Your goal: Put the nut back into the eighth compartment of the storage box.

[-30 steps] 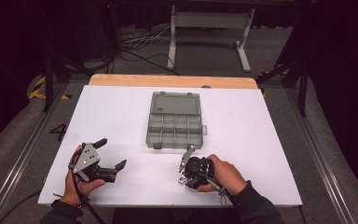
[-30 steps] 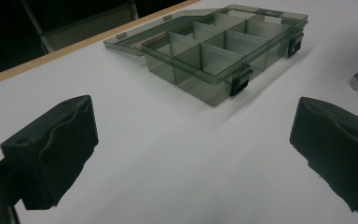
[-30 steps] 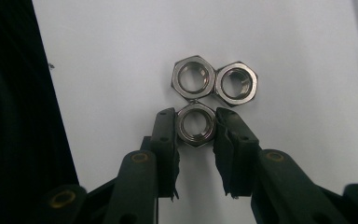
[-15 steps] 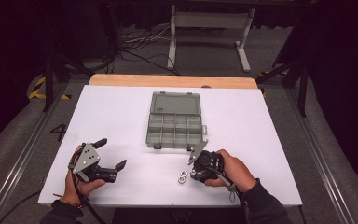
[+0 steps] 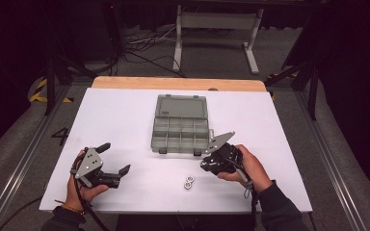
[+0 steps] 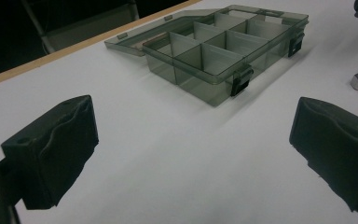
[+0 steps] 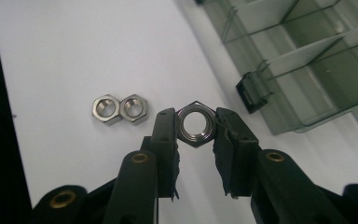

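White table [image 5: 125, 120]: the right gripper [image 7: 196, 126], clamped on one nut [image 7: 195, 123], had lifted it from two nuts [image 5: 189, 183] toward the organizer [image 5: 180, 127] at twelve o'clock, while the left gripper [image 5: 112, 161] gaped empty.

Bright overhead light, dark surroundings, soft shadows

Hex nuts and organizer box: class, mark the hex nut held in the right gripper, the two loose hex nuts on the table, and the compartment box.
held hex nut [image 7: 195, 124], right gripper view, on its metal ring
loose hex nuts [image 7: 120, 109], right gripper view, where the pair touches
compartment box [image 5: 181, 134], high view, on a central divider
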Demonstrator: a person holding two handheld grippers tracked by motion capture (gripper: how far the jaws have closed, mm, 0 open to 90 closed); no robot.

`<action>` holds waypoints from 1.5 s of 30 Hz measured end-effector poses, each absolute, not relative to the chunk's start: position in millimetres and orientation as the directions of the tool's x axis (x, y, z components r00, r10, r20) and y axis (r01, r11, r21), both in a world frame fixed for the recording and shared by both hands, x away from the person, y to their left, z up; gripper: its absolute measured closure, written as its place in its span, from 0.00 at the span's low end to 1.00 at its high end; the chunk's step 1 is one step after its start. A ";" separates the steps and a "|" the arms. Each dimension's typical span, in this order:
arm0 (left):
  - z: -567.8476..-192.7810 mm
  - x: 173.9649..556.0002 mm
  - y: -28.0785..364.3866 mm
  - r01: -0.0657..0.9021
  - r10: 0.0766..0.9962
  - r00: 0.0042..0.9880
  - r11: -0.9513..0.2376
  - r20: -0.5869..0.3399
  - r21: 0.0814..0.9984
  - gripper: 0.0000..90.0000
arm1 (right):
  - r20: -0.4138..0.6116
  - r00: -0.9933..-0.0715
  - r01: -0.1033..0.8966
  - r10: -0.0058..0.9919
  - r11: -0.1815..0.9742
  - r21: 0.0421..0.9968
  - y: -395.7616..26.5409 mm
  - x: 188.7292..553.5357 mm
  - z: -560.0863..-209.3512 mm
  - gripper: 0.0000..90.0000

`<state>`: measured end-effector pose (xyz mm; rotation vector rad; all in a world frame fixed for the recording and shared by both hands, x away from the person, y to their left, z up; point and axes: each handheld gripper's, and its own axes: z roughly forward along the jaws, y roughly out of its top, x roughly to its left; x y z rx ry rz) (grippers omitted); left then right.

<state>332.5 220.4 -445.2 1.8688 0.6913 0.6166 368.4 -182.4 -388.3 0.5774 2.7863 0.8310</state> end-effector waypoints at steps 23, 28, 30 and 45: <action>-445.9 333.6 221.3 0.185 0.696 0.711 -0.324 0.101 0.928 0.02 | -0.125 -0.866 0.282 0.484 0.681 0.676 -190.6 394.8 -365.5 0.78; -446.3 333.9 222.0 0.188 0.697 0.711 -0.325 0.100 0.927 0.02 | -0.146 -0.862 0.275 0.486 0.690 0.669 -185.9 404.1 -357.6 0.78; -446.4 334.1 222.3 0.188 0.696 0.711 -0.327 0.101 0.926 0.02 | -0.151 -0.863 0.272 0.481 0.696 0.665 -185.1 409.1 -355.9 0.78; -446.8 334.0 223.4 0.180 0.684 0.723 -0.320 0.095 0.930 0.02 | -0.153 -0.870 0.307 0.469 0.758 0.576 -172.7 438.2 -352.3 0.78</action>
